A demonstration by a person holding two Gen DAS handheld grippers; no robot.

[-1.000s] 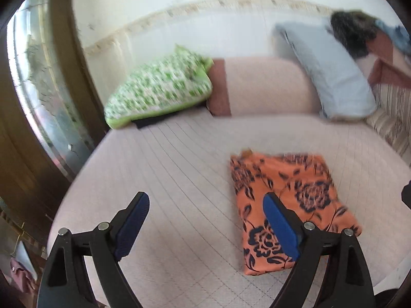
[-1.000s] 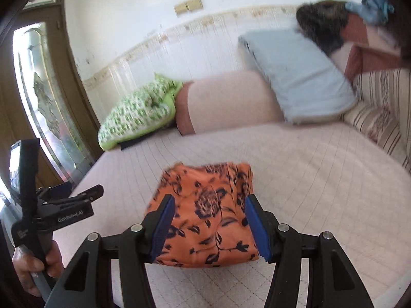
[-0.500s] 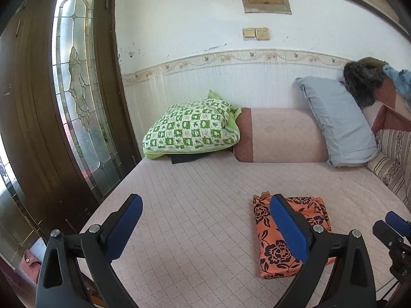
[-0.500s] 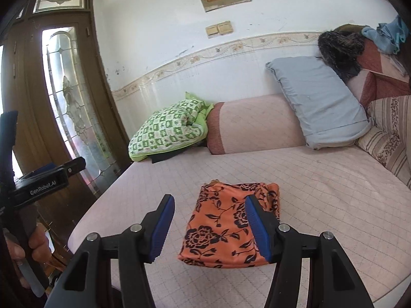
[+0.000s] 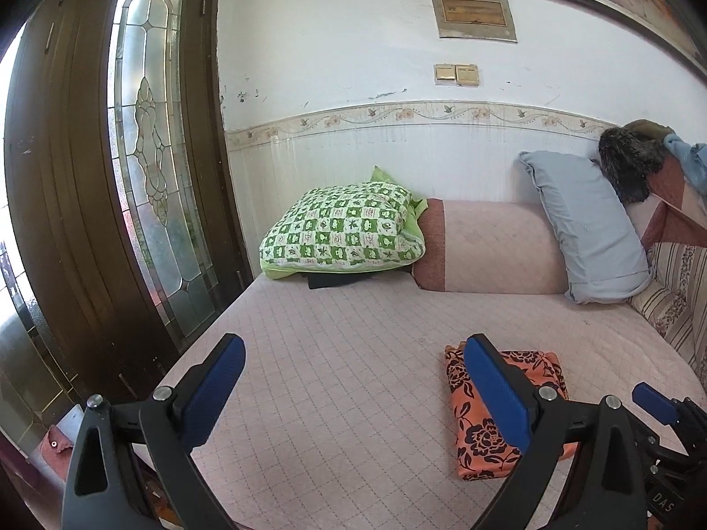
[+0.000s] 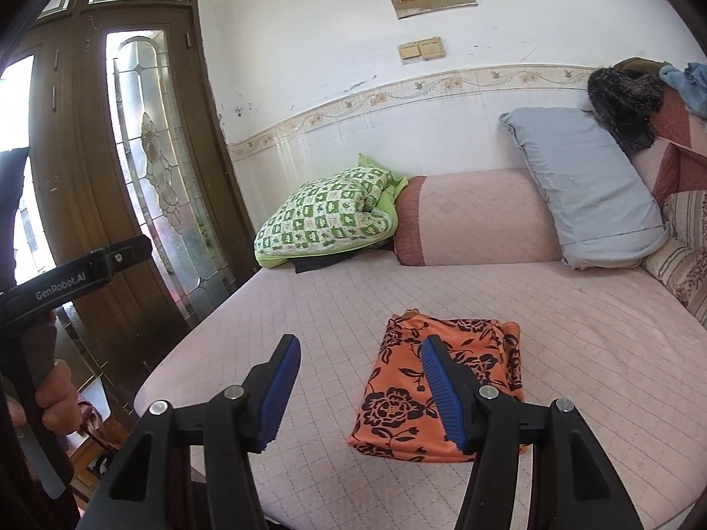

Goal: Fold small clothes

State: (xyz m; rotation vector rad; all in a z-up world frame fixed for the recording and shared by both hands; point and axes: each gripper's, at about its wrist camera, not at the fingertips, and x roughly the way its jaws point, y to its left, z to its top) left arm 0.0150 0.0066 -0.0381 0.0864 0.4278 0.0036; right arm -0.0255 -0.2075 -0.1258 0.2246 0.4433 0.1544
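The folded orange floral garment (image 6: 446, 380) is laid flat on the bed (image 6: 574, 331). The left gripper (image 5: 353, 393) and right gripper (image 6: 360, 388) are held above it, jaws spread and empty.

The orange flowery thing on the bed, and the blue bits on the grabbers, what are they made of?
The folded orange floral garment looks like thin woven cloth: matte, with soft creased edges and printed dark flowers. The right gripper's blue pads look like ridged rubber or soft plastic, though the exact material is unclear. The bed cover seems to be quilted fabric with stitched squares.
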